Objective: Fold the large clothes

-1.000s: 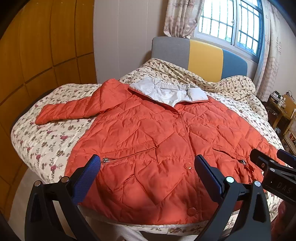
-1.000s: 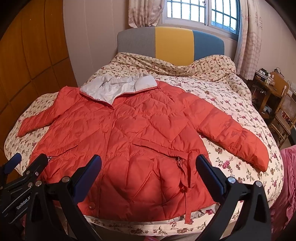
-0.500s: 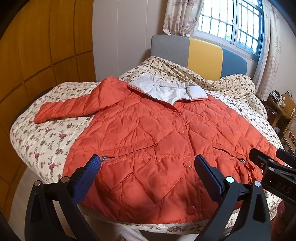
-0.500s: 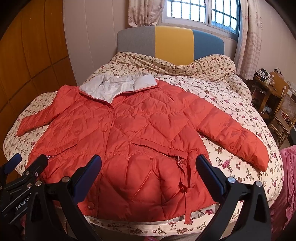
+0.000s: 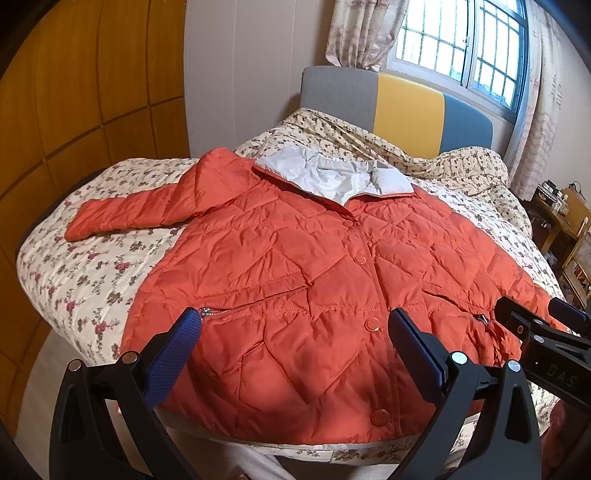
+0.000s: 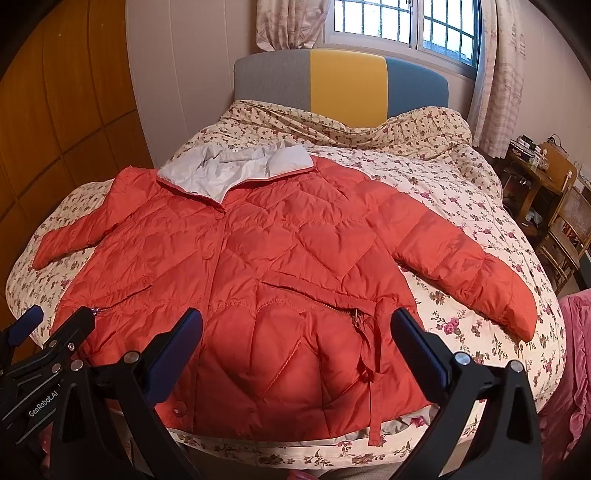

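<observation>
Wooden wardrobe panels (image 5: 85, 85) fill the left side of my view, with a pale wall, curtains and a barred window (image 6: 399, 22) behind a bed (image 5: 74, 273) covered in a floral quilt. From the left wrist camera I see the jacket (image 5: 314, 280), orange and quilted, lying flat and front-up across the foot half of the bed, buttoned shut, its hem at the near edge. Its left-hand sleeve (image 5: 129, 214) stretches out over the quilt towards the wardrobe. The pale grey collar (image 5: 332, 177) lies open, pointing at the grey, yellow and blue headboard (image 5: 402, 107).

My left tongs (image 5: 295, 354) hang just short of the hem, spread wide, gripping nothing; the blue pads frame the lower buttons. At the right edge of that view the right tongs poke in beside the zip pocket.

From the right wrist camera, the left tongs (image 6: 44, 343) show at the far left near the hem corner. My right tongs (image 6: 297, 354) are also spread wide and empty, framing the pocket and a hanging drawstring (image 6: 373, 369). The other sleeve (image 6: 476, 280) runs out to the right, cuff on the quilt. Further right stand a wooden chair (image 6: 565, 221) and a pink cloth (image 6: 576, 369).
</observation>
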